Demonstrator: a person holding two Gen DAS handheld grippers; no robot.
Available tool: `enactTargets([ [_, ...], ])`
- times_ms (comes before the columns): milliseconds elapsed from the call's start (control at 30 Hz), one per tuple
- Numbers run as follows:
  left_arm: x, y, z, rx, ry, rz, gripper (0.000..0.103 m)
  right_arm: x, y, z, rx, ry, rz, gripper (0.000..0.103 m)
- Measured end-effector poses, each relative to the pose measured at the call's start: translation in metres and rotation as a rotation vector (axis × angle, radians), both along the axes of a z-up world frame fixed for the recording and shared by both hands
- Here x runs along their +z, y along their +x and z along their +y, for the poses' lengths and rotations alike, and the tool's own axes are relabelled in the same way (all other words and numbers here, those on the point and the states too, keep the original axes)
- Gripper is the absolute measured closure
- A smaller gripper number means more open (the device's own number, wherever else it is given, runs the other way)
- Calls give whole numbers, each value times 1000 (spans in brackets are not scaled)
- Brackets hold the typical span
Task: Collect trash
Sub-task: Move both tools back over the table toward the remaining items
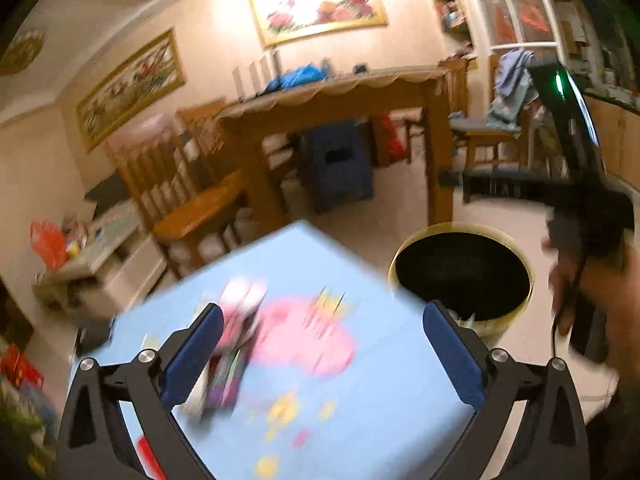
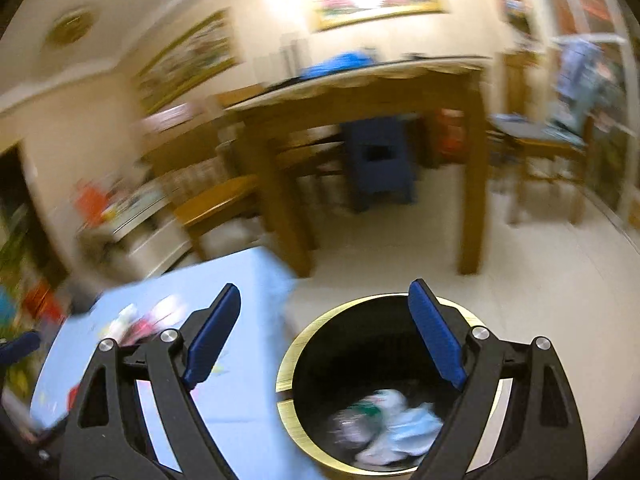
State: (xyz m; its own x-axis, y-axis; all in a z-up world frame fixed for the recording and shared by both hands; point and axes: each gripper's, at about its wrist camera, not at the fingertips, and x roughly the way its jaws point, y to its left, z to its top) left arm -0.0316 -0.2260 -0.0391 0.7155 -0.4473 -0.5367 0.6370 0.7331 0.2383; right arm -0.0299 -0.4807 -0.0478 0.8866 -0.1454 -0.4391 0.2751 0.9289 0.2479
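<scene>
Round bin (image 2: 286, 372) holds crumpled wrappers (image 2: 386, 426); left claw (image 1: 320, 356), right claw (image 2: 324, 340) both agape, empty.

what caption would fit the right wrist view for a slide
Open right gripper above a gold-rimmed trash bin holding crumpled wrappers, beside the light blue table.

Blue table (image 1: 360, 400), blurred pink wrapper (image 1: 236, 344), floor bin (image 2: 316, 336)
</scene>
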Motion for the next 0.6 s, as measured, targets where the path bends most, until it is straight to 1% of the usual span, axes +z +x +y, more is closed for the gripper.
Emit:
enactTargets([
  [33, -9, -1, 24, 27, 7, 10, 7, -1, 9, 24, 86, 4, 7, 17],
  [100, -22, 0, 63, 92, 24, 13, 7, -3, 25, 66, 222, 9, 21, 17],
  [167, -32, 4, 99, 167, 46, 0, 7, -5, 40, 107, 323, 10, 50, 17],
  [233, -38, 14, 138, 265, 68, -38, 7, -5, 60, 156, 436, 24, 87, 17],
  [333, -36, 35, 190, 424, 68, -105, 7, 4, 95, 215, 522, 7, 135, 18],
  [400, -33, 49, 220, 519, 39, -123, 7, 8, 134, 249, 578, 51, 193, 25],
  [433, -33, 55, 231, 546, 25, -113, 7, 8, 144, 263, 589, 61, 212, 26],
  [467, -34, 61, 241, 572, 9, -89, 7, 7, 164, 276, 595, 54, 241, 26],
  [500, -35, 70, 253, 585, -30, -28, 7, 7, 184, 289, 591, 23, 265, 25],
  [600, -34, 77, 272, 582, -95, 41, 7, -4, 232, 334, 600, -61, 341, 25],
])
